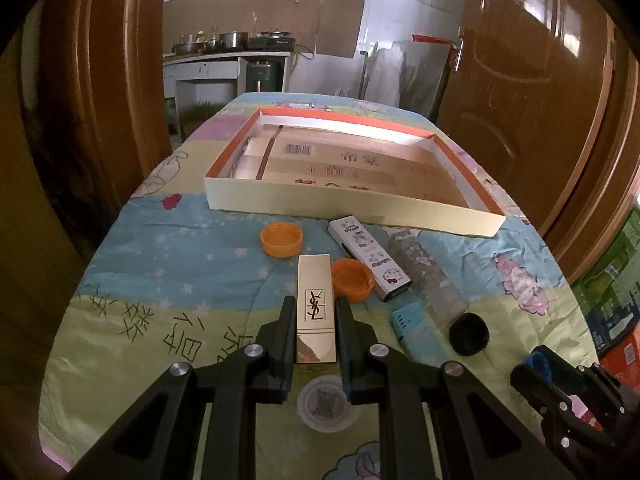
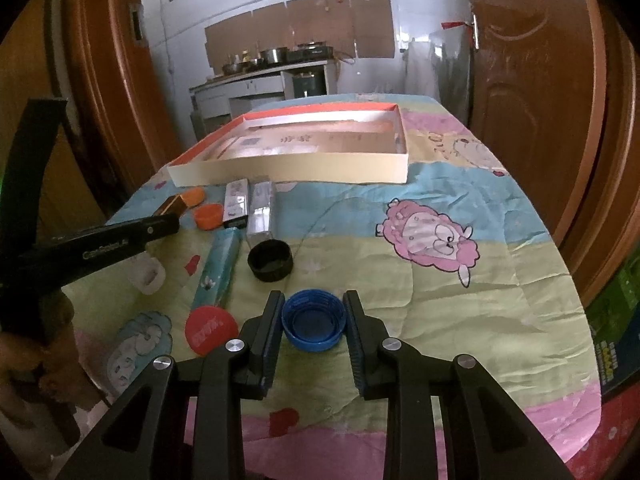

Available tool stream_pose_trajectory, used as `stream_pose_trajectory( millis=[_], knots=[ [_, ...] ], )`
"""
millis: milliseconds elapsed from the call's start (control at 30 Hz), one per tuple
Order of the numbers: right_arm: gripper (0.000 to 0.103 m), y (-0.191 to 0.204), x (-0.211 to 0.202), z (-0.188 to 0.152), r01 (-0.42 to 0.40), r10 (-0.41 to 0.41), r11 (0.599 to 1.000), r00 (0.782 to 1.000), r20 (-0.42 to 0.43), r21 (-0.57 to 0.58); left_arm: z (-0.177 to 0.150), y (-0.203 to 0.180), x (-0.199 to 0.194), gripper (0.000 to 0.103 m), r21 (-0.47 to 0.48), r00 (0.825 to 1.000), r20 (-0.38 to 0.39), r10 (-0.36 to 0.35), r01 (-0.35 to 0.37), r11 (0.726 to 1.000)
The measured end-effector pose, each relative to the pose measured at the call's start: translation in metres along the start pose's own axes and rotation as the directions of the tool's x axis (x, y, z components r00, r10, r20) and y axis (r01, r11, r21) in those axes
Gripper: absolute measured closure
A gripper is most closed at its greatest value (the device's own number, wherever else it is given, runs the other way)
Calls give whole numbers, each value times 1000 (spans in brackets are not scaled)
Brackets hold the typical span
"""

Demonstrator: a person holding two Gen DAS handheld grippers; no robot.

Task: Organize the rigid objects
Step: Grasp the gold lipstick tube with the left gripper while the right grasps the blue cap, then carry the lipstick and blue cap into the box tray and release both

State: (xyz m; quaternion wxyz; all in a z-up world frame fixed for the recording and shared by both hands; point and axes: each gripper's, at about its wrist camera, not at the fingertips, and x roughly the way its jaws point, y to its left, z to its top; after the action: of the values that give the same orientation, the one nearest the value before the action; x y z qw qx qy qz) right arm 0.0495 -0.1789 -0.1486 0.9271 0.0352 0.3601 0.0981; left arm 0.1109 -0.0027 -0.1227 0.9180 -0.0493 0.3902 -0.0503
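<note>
Behind your worktop (image 2: 460, 292), with its cartoon-printed quilt cover, a kitchen counter with pots shows through an open wooden doorway.

Your left tongs (image 1: 315, 312) are clamped on a gold YSL lipstick box (image 1: 314, 296), which lies lengthwise between the fingers with its far end pointing toward the tray. Just right of that box sits an orange cap (image 1: 353, 280), touching or nearly touching it, and a second orange cap (image 1: 281, 239) lies farther out to the left. Beyond the near cap a white cartoon-printed box (image 1: 370, 258) lies at a slant, with a clear wrapped box (image 1: 426, 270) beside it on the right. Nearer you on that side are a light blue box (image 1: 412, 326) and a black cap (image 1: 469, 334). Under the left tongs a clear round lid (image 1: 325, 404) rests on the quilt.

Your right tongs (image 2: 314, 320) have their fingers on both sides of a blue cap (image 2: 314, 320) that lies open side up; the pads look in contact with its rim, closed on it. A red lid (image 2: 211, 330) lies just to the left of it.

At the far end of the worktop stands a large shallow cardboard tray (image 2: 292, 168) with orange outer sides, printed cardboard showing on its floor.
</note>
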Motion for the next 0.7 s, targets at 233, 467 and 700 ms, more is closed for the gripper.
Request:
stream_pose_trajectory(
  millis=[233,467,700],
  knots=[
    [73,-2,-13,9,14,-14,1000,999,39,2,6,0,-17,85,6,999,47,12,-12,1000],
    [73,-2,-20,20,15,-14,1000,998,61,-8,13,0,-28,85,9,997,74,9,-10,1000],
    [73,3,-26,34,7,-3,999,996,89,-44,21,-2,-41,85,17,995,100,14,-16,1000]
  ],
)
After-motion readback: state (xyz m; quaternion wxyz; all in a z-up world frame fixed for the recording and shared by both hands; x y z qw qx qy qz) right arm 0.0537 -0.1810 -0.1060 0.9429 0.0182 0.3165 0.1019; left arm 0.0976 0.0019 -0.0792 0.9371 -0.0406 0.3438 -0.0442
